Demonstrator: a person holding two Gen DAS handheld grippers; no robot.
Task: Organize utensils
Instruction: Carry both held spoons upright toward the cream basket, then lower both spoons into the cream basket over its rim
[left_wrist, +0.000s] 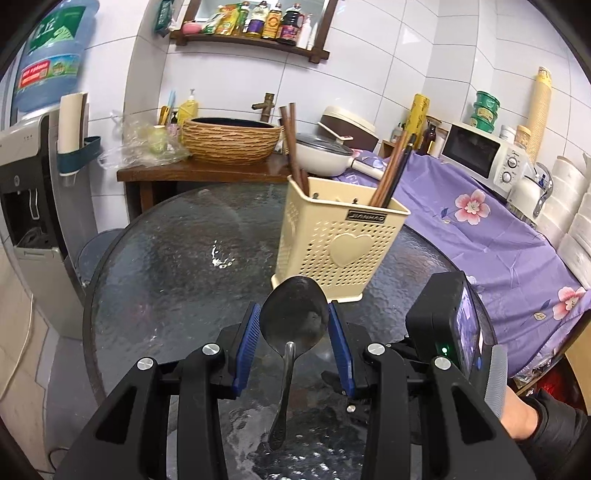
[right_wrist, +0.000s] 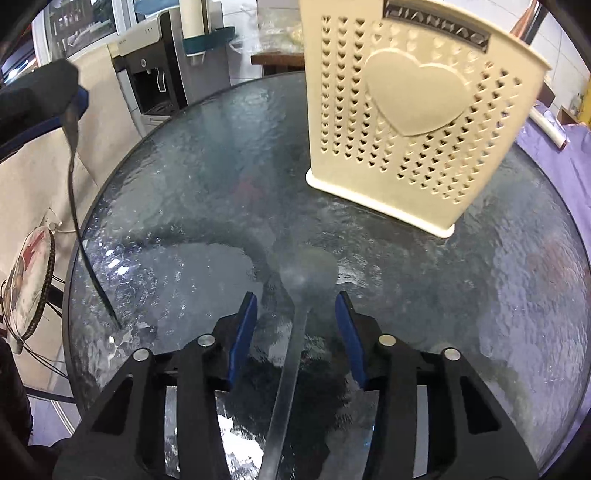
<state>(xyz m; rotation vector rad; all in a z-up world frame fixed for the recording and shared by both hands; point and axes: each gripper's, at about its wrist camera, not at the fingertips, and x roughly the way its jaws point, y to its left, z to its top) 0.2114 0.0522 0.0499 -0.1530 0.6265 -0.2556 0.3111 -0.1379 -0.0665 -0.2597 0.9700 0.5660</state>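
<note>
Holding a dark metal spoon (left_wrist: 294, 317) by the bowl, the left gripper (left_wrist: 294, 328) has its blue pads (left_wrist: 246, 334) pinching the bowl's two edges; the handle hangs back toward the camera, down to 6 o'clock. In the right wrist view that same spoon shows at 10 o'clock, handle dangling toward the table edge.

The right gripper (right_wrist: 296, 325) stands with jaws spread, pads clear on both sides of a second spoon (right_wrist: 295, 332) lying flat on the glass table (right_wrist: 184, 184). Its bowl points to 12 o'clock, just past the fingertips; its handle runs back under the gripper to 6 o'clock. The spoon looks blurred, so whether it rests fully on the glass cannot be told.

Farther out, at 1 o'clock in both views, the cream utensil holder (left_wrist: 340, 236) stands upright on the table, heart panel facing the cameras. Chopsticks (left_wrist: 391, 173) lean in its right-hand compartment, more chopsticks (left_wrist: 291, 144) in the back left.

Judgement: the step in hand is the right-hand pick of the flat spoon. A thin handle on slick glass likely calls for lowering the pads until they nearly brush the table, centring on the neck, then closing square so the spoon does not skate or twist. The left spoon, held by the bowl, probably goes in handle-first; tipping it more upright above an open compartment, clear of the chopsticks, should avoid catching the rim or toppling the light holder.
</note>
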